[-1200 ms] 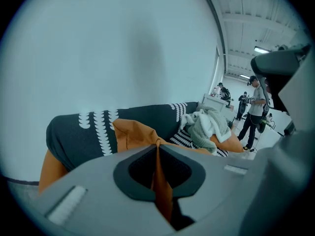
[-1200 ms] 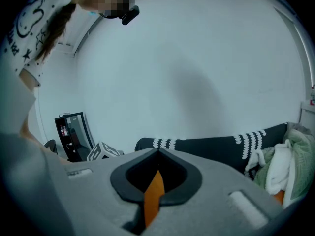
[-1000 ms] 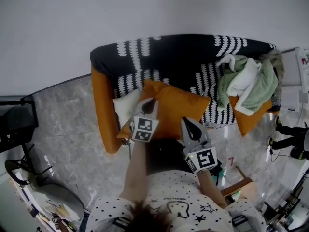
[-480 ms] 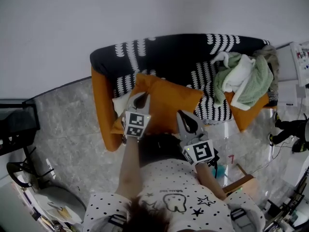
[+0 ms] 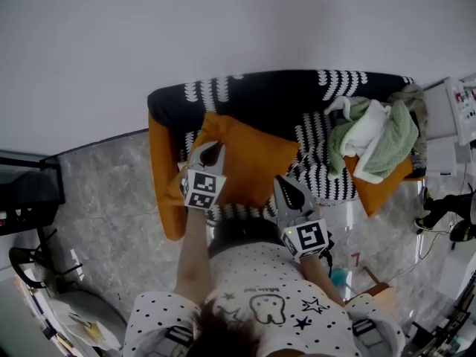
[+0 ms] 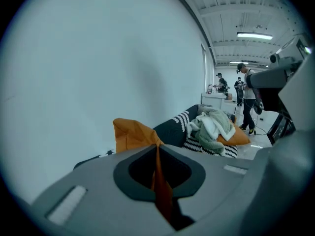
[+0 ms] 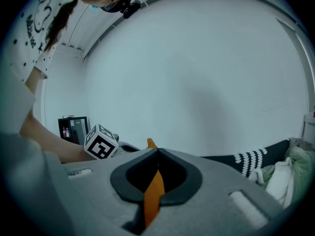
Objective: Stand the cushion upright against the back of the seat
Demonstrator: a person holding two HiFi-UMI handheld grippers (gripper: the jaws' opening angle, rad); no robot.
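Observation:
An orange cushion (image 5: 249, 158) hangs lifted over the seat of a black sofa with white markings (image 5: 282, 99), its top edge near the backrest. My left gripper (image 5: 210, 150) is shut on the cushion's left edge; in the left gripper view orange fabric (image 6: 160, 183) is pinched between the jaws of that gripper (image 6: 157, 146), and a cushion corner (image 6: 130, 133) sticks up beyond them. My right gripper (image 5: 287, 186) is shut on the cushion's lower right edge; in the right gripper view a strip of orange fabric (image 7: 153, 195) shows in the jaws of that gripper (image 7: 157, 152).
A heap of green and white blankets (image 5: 375, 132) covers the sofa's right end, over another orange cushion (image 5: 384, 186). The orange armrest (image 5: 162, 181) bounds the left side. A wall rises behind the sofa. A chair (image 5: 41, 274) stands on the floor at lower left. People (image 6: 247, 100) stand far off.
Both grippers have risen with the cushion, which now sits higher and closer to the backrest. The striped seat shows below its lower edge, and the white cushion at its left is hidden.

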